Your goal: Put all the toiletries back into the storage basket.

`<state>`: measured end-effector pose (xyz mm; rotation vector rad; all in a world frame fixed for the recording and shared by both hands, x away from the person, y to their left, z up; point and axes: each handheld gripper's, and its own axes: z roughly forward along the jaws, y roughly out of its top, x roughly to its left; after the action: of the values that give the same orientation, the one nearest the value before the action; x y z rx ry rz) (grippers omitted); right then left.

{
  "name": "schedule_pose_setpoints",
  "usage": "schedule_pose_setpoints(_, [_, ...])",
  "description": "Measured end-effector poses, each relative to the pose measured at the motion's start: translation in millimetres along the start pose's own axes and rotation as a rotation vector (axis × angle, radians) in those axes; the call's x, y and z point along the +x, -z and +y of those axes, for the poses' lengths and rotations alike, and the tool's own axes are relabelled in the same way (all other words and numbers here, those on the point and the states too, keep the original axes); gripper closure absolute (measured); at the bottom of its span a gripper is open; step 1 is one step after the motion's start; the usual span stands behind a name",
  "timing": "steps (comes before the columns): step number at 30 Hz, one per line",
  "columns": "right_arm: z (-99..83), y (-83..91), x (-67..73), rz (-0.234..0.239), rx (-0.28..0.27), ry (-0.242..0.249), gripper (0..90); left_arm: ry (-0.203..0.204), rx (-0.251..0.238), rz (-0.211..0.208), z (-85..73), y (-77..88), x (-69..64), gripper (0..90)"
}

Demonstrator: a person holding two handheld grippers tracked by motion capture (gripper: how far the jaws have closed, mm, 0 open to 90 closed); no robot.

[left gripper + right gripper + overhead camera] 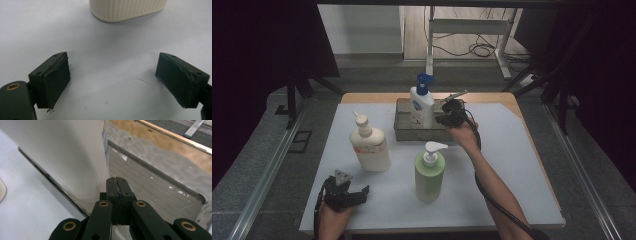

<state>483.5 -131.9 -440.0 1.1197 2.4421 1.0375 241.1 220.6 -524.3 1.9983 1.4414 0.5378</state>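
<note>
1. A tray point(404, 131) sits at the mat's point(522, 170) far middle, a pump bottle point(422, 106) standing in it.
2. A second bottle point(369, 146) stands before the tray, to its left.
3. A third bottle point(430, 173) stands right of the second, nearer the person.

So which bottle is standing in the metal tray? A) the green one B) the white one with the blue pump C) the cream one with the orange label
B: the white bottle with the blue pump stands inside the metal tray; the other two stand on the table.
</note>
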Motion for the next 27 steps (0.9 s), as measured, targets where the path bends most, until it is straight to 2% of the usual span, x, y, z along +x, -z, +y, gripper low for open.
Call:
schedule_pose_setpoints(7, [3.2,-10.4,3.8,-0.007,0.012,-0.006,89.6,0.000,0.000,0.000,0.0,0.0,0.0,11.8])
schedule_pose_setpoints(14, [6.1,-18.1,-0.8,-0.001,0.024,-0.037,89.6,0.001,-0.001,-0.001,0.0,-0.1,0.0,11.8])
schedule_pose_setpoints(16, [6.3,-20.6,-1.2,-0.006,0.035,-0.028,89.5,0.001,-0.001,-0.001,0.0,-0.1,0.0,11.8])
schedule_pose_setpoints(27, [3.7,-29.1,-0.3,-0.009,0.057,-0.047,89.0,-0.001,0.000,0.000,0.1,0.0,0.1,11.8])
